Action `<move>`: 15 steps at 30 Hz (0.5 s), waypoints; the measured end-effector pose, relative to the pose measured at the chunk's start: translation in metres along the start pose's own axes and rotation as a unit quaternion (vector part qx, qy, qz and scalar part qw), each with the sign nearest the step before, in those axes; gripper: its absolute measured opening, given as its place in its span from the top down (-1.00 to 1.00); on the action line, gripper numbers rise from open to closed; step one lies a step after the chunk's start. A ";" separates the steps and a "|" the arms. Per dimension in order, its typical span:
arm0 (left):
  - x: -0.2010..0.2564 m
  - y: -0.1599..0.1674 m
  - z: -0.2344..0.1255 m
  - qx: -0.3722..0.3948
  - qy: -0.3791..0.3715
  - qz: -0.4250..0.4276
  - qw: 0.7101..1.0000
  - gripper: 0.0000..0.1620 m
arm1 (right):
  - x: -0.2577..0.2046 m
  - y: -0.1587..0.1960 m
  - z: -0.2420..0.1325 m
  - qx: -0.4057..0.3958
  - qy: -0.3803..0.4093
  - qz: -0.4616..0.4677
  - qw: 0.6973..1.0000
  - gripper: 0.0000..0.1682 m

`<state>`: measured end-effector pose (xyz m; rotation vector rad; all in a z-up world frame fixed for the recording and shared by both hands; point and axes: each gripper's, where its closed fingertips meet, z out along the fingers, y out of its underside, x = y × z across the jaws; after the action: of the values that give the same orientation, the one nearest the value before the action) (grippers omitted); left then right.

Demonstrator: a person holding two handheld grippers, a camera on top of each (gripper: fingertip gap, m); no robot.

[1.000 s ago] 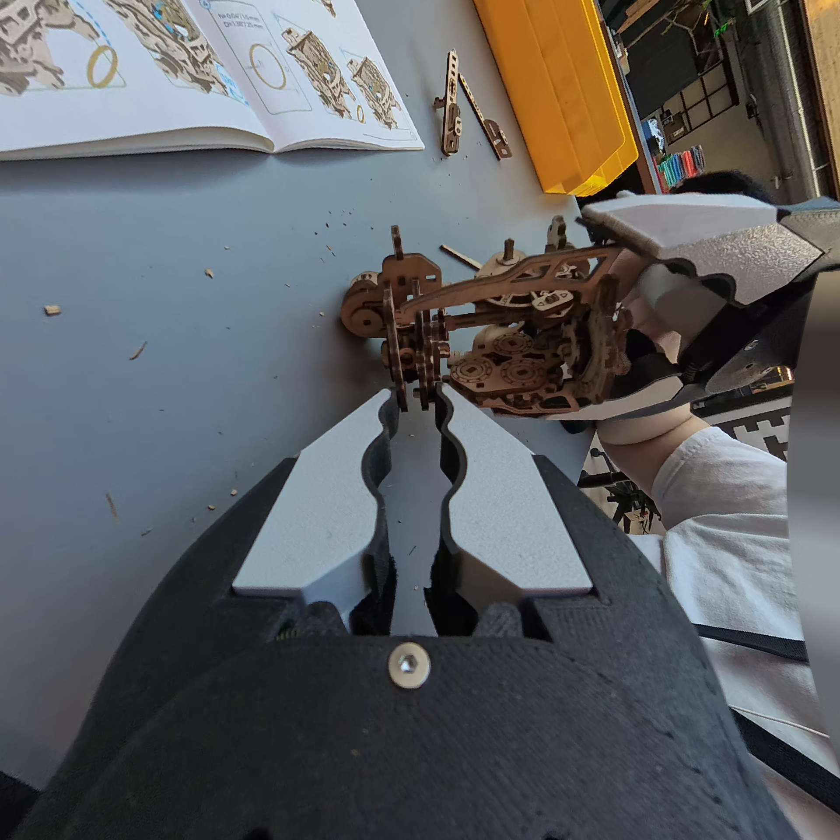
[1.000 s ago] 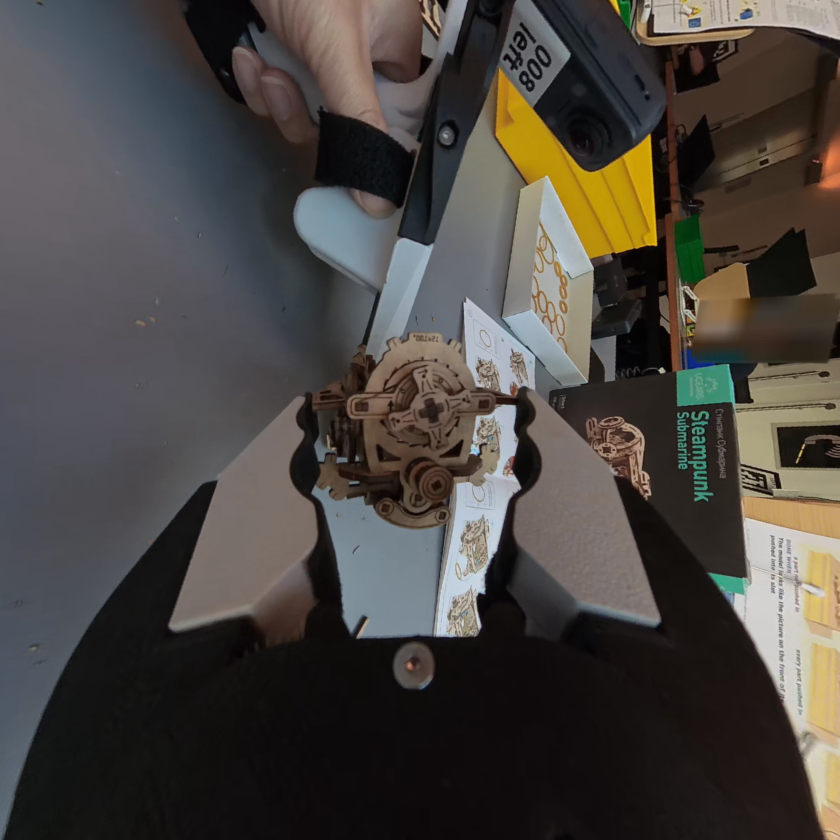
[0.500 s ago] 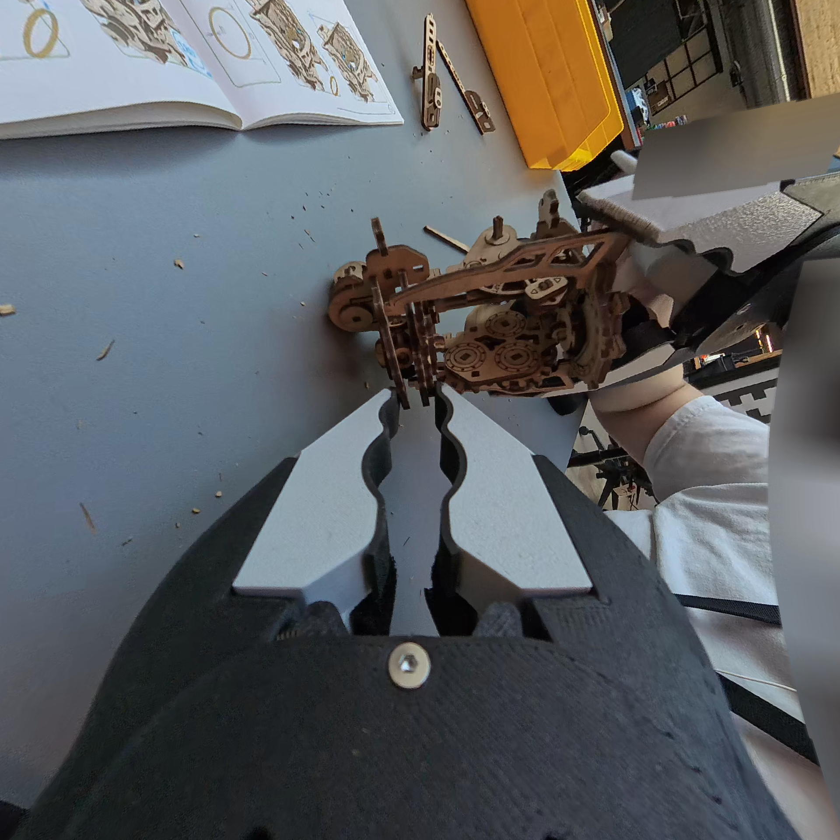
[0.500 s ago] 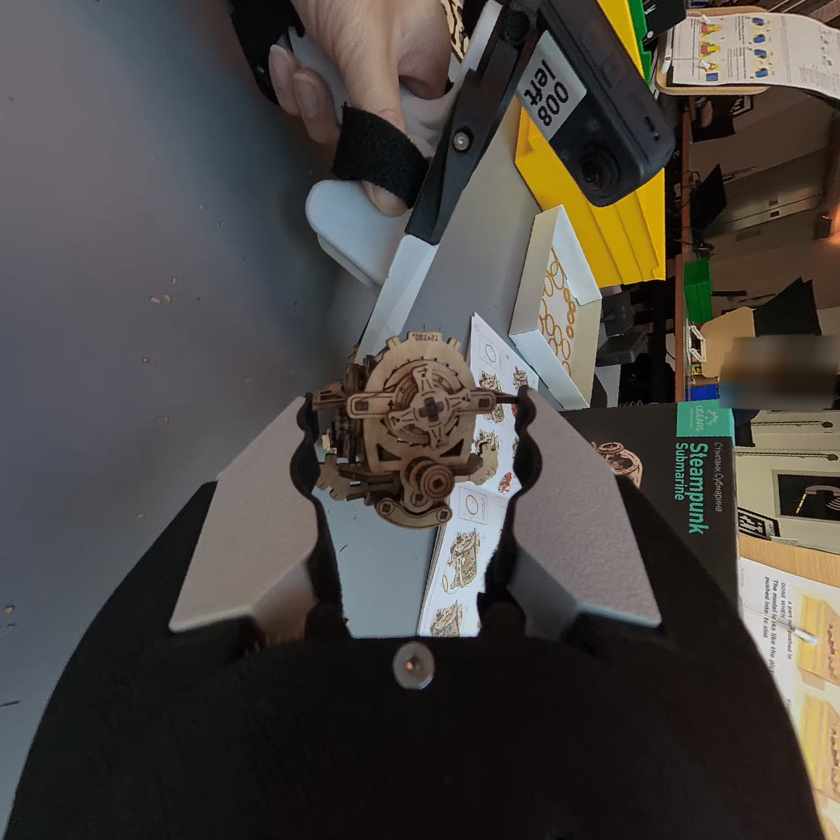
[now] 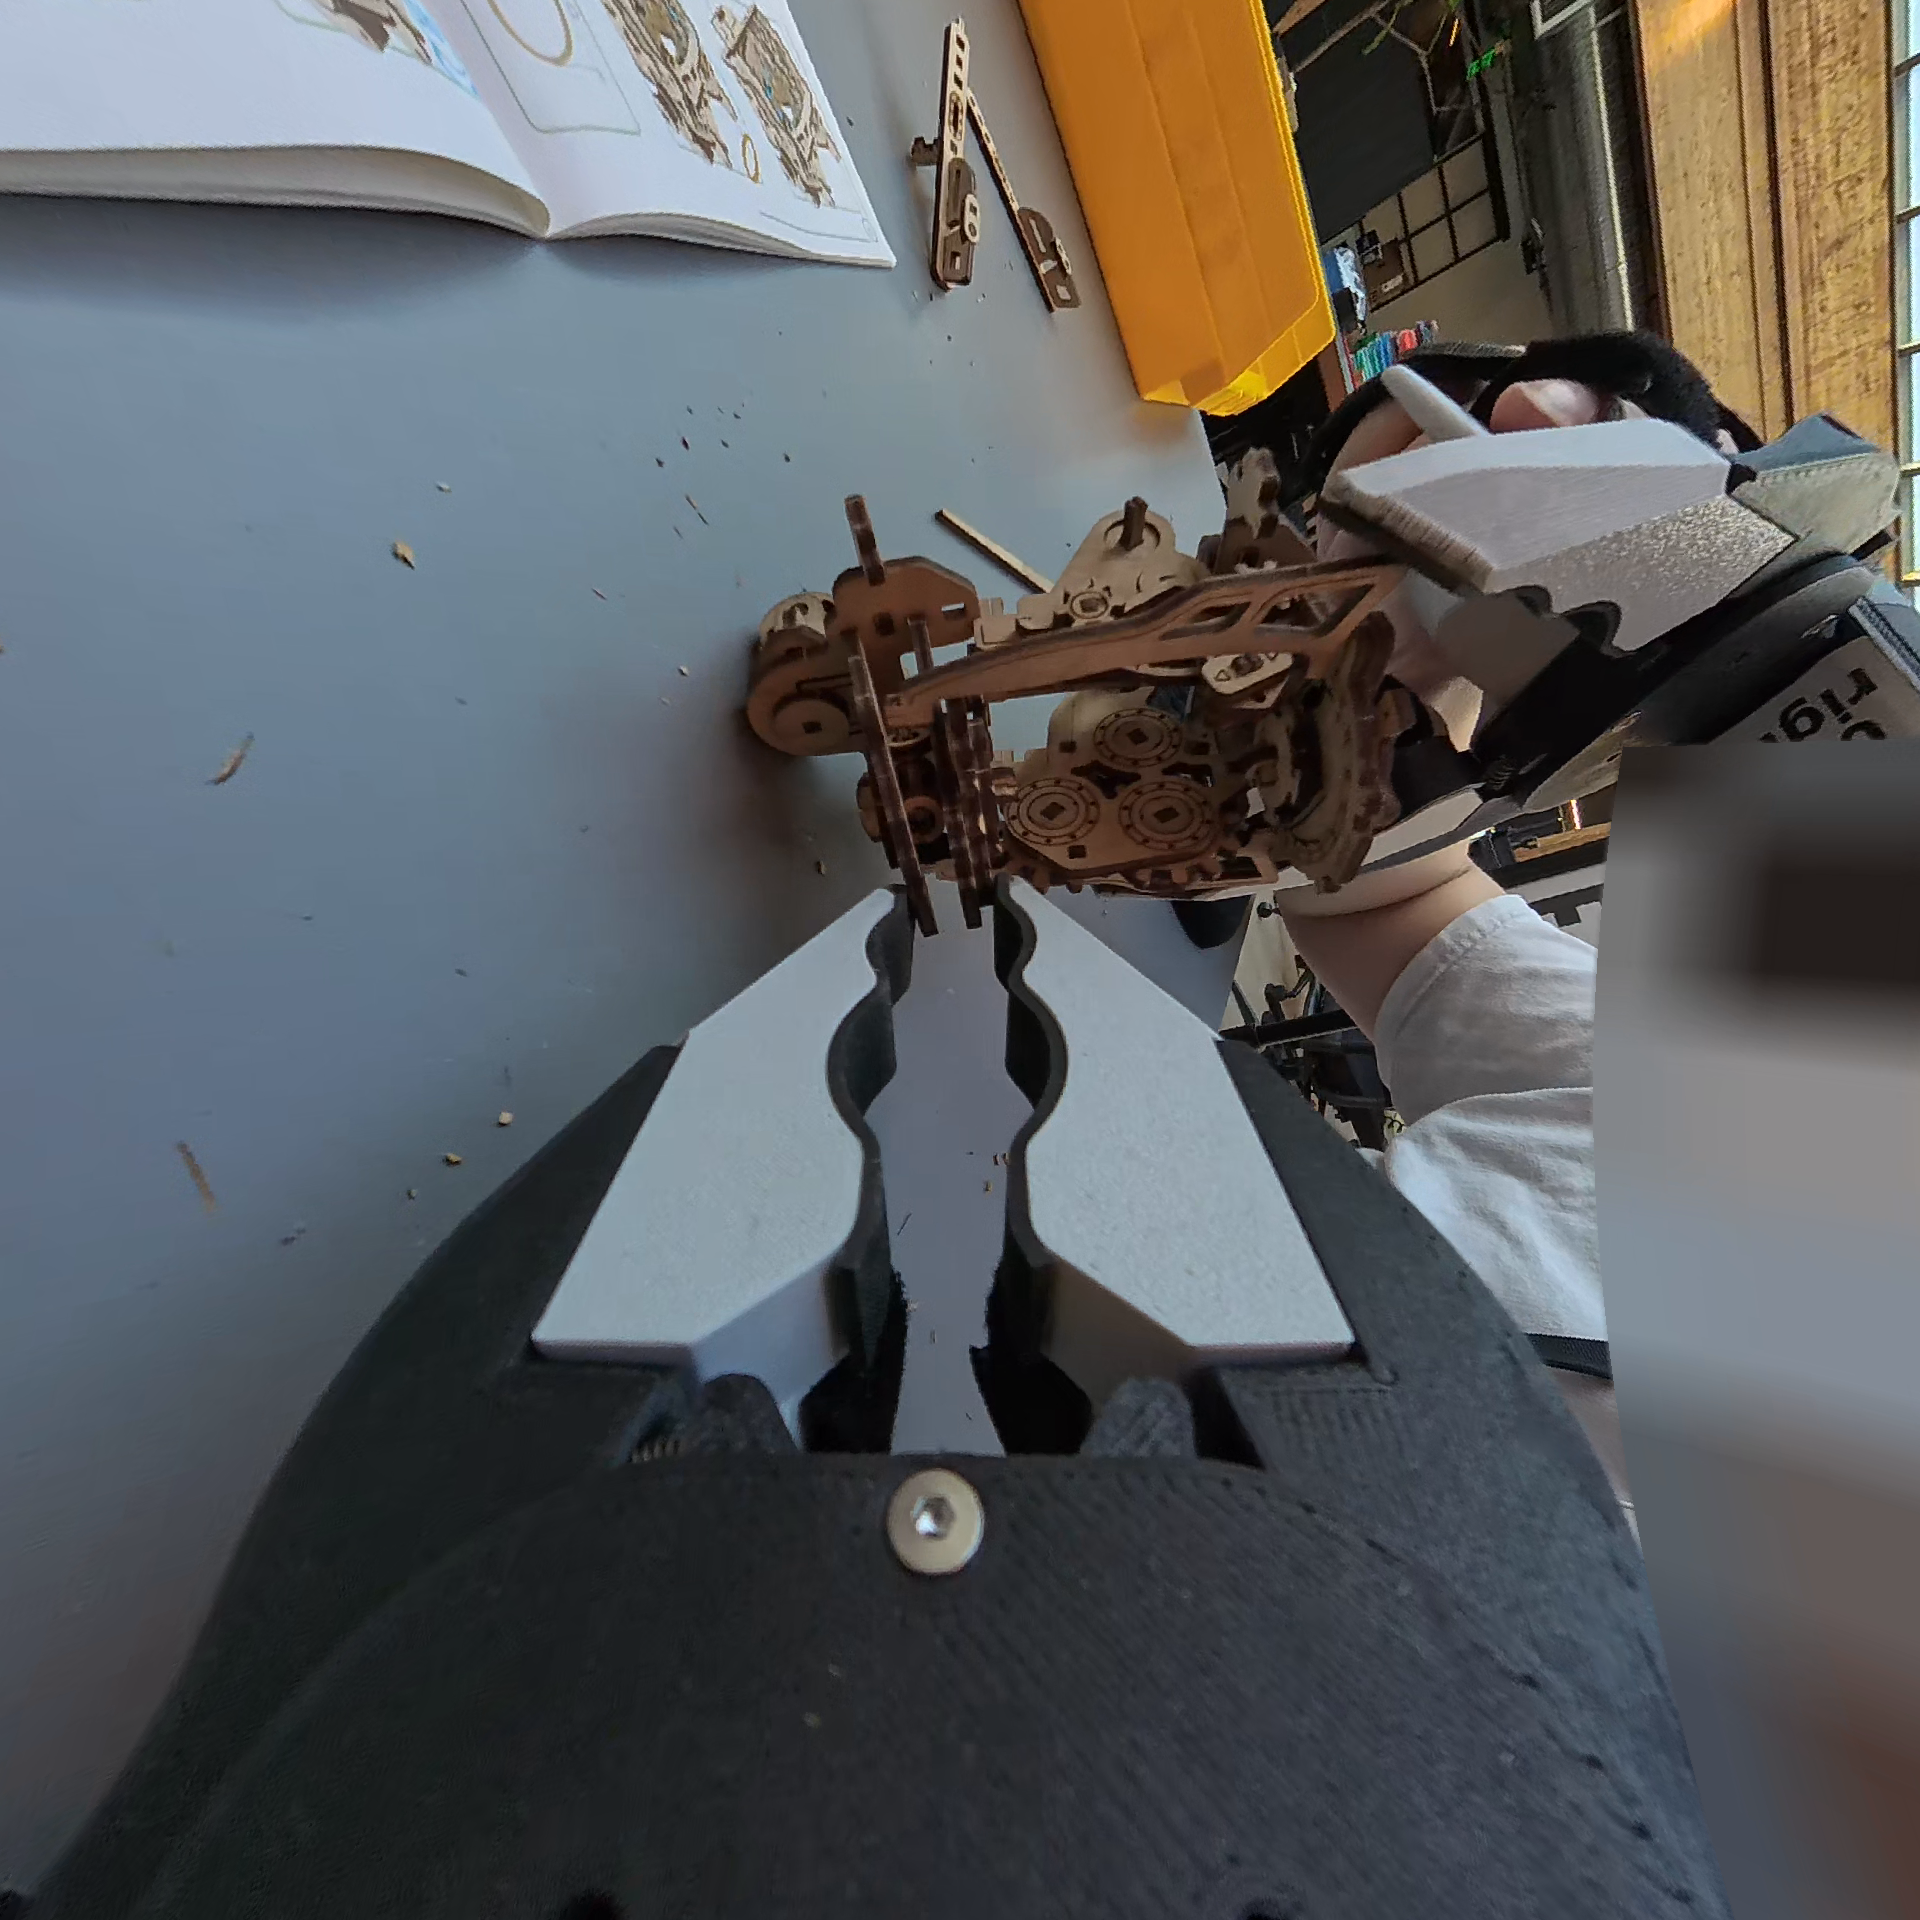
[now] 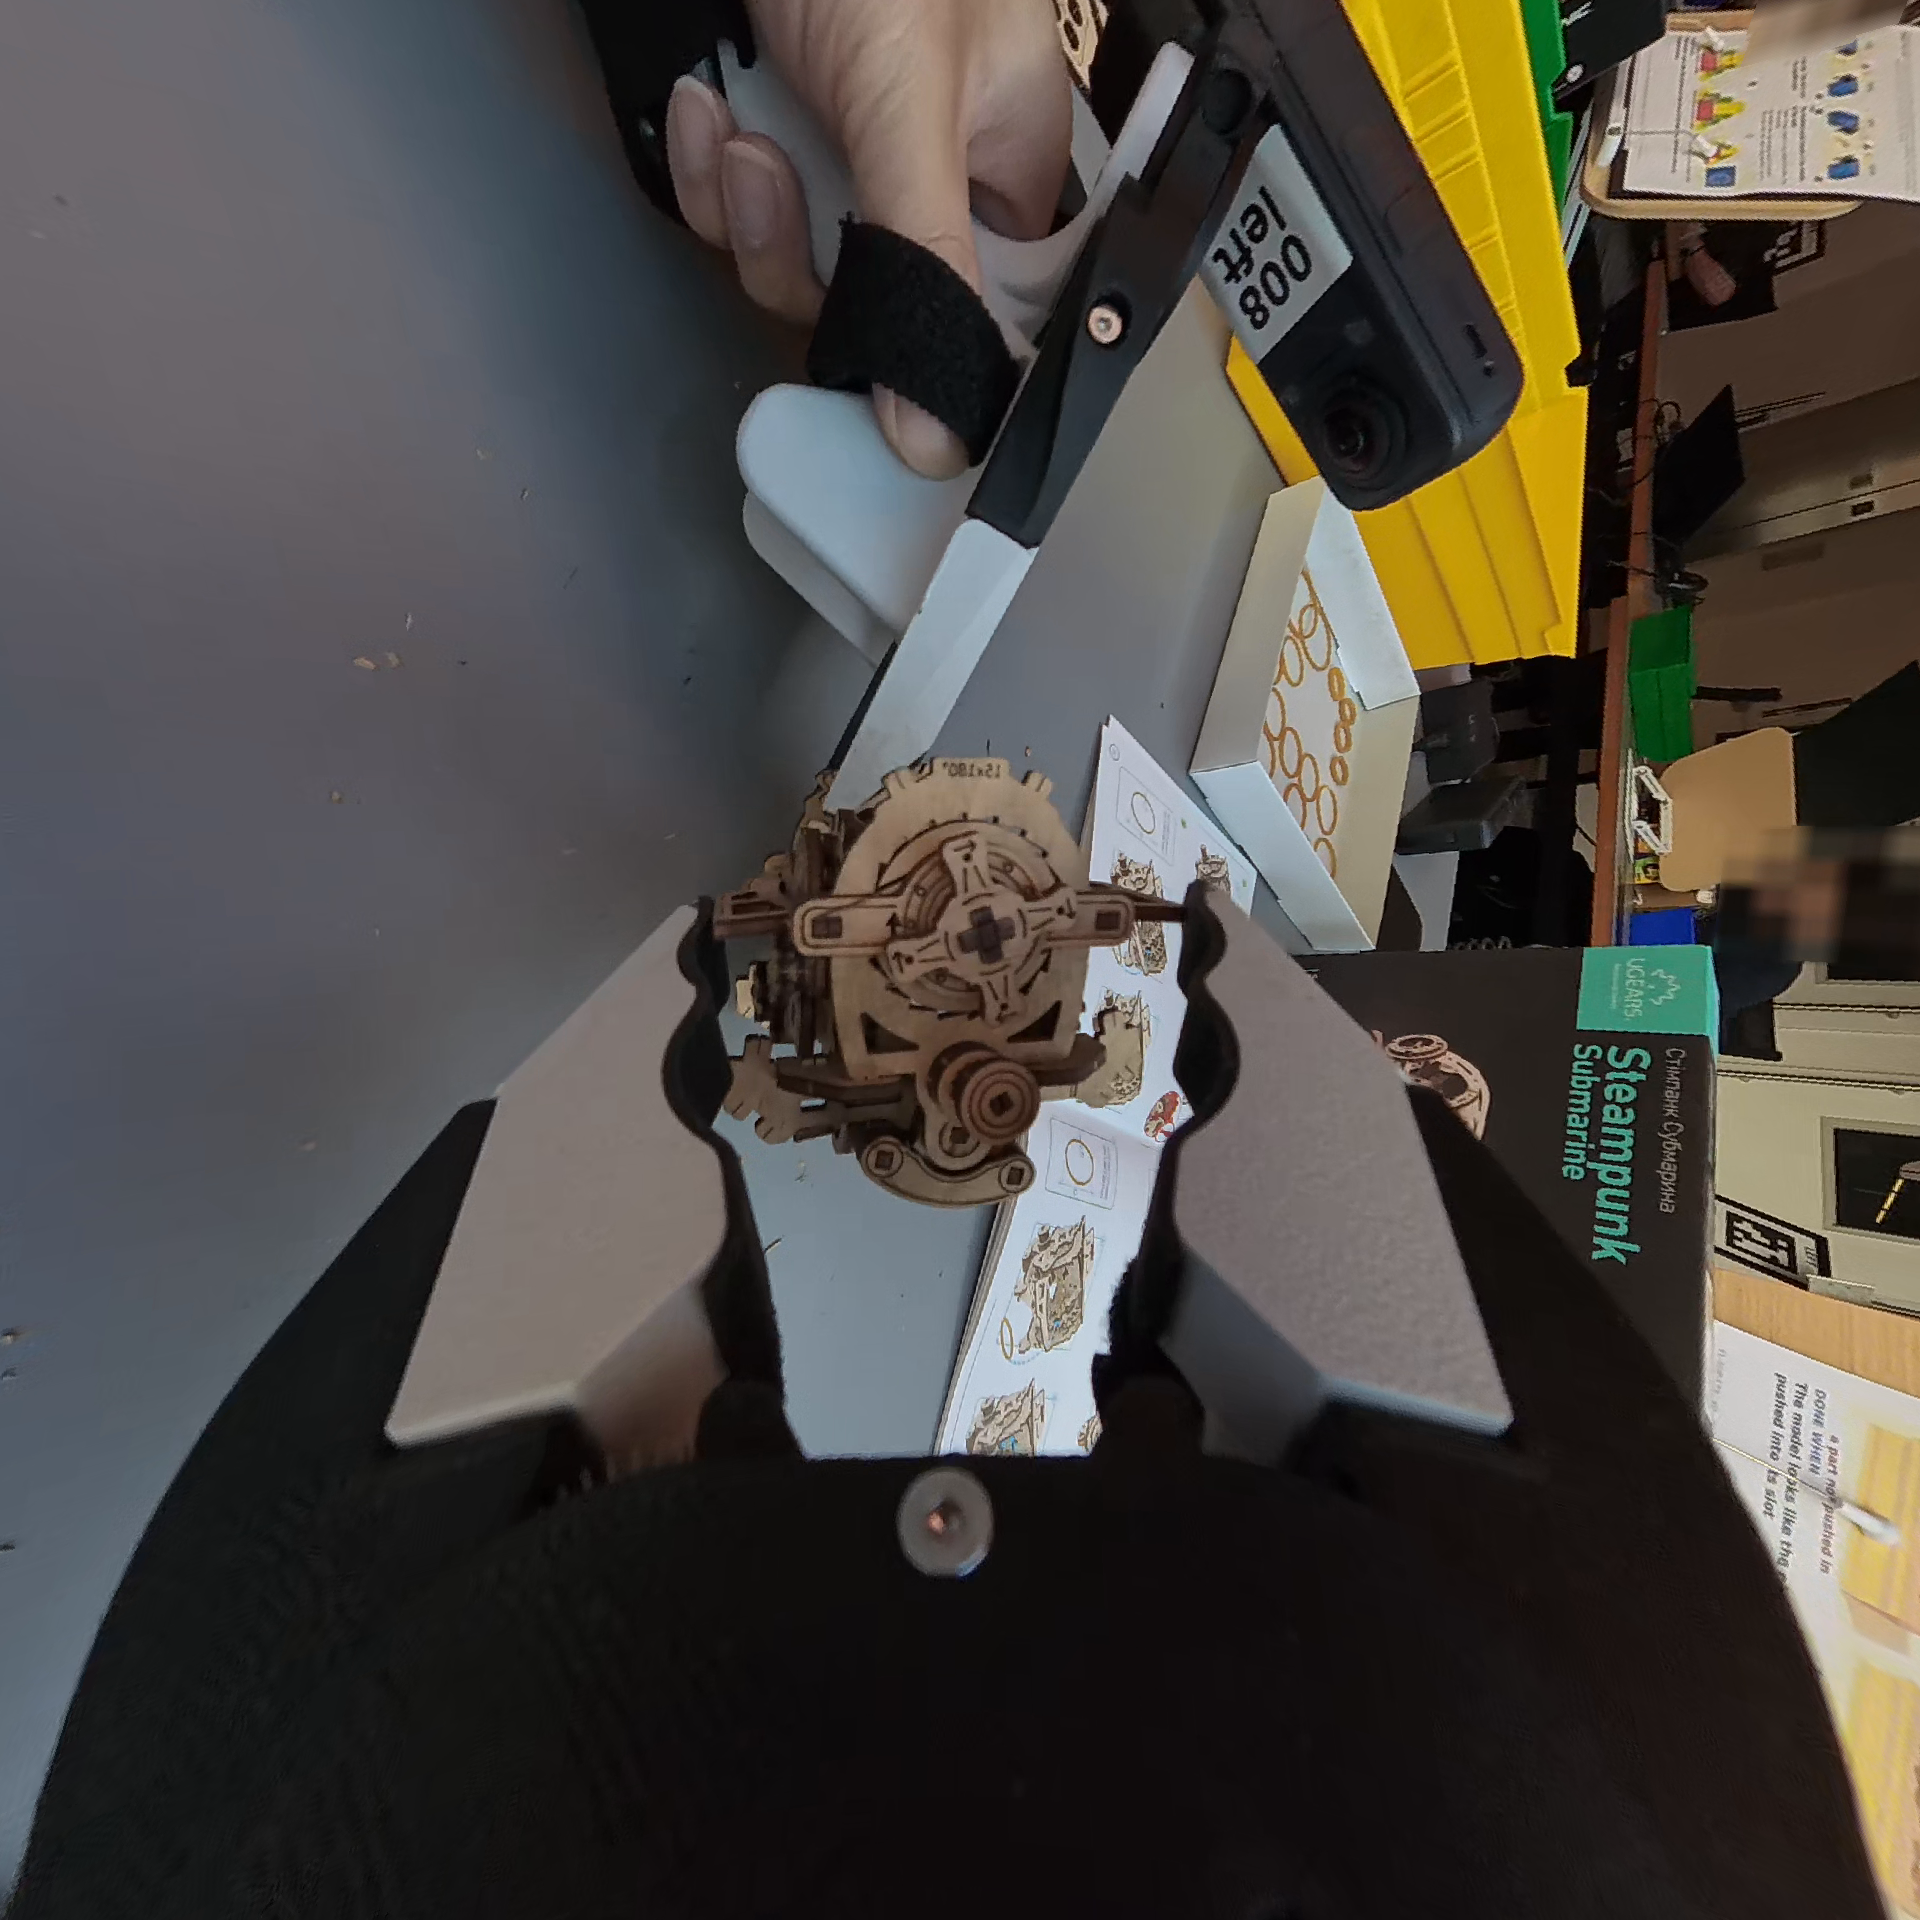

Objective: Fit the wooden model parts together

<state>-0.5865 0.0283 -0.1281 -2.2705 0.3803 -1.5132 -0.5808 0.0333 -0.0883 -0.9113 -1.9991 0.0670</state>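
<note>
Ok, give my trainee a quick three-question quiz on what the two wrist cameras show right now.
1. True or false: the wooden model lies loose, with no jaws touching it.
2. What lies open on the grey table beyond the left gripper? A) an instruction booklet B) a laptop C) a roll of tape
3. Fill in: the bin beside the loose wooden strips is ___ in colour.

Key
1. False: the left gripper pinches its thin gear plates and the right gripper has its jaws closed across its other end.
2. A
3. Yellow
</note>
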 end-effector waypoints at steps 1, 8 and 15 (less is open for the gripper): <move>0.000 0.000 0.000 -0.001 -0.001 0.001 1.000 0.84 | 0.000 -0.001 0.001 0.002 -0.001 -0.001 1.000 -0.04; 0.001 -0.002 0.000 0.006 0.004 -0.002 1.000 0.84 | 0.002 0.002 0.002 0.004 -0.019 0.036 0.999 -0.05; 0.000 -0.002 0.000 0.007 0.014 -0.014 1.000 0.85 | 0.001 -0.001 0.003 0.035 -0.009 0.038 0.999 -0.05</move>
<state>-0.5863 0.0298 -0.1272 -2.2555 0.3473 -1.5581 -0.5846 0.0343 -0.0887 -0.9450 -1.9670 0.1869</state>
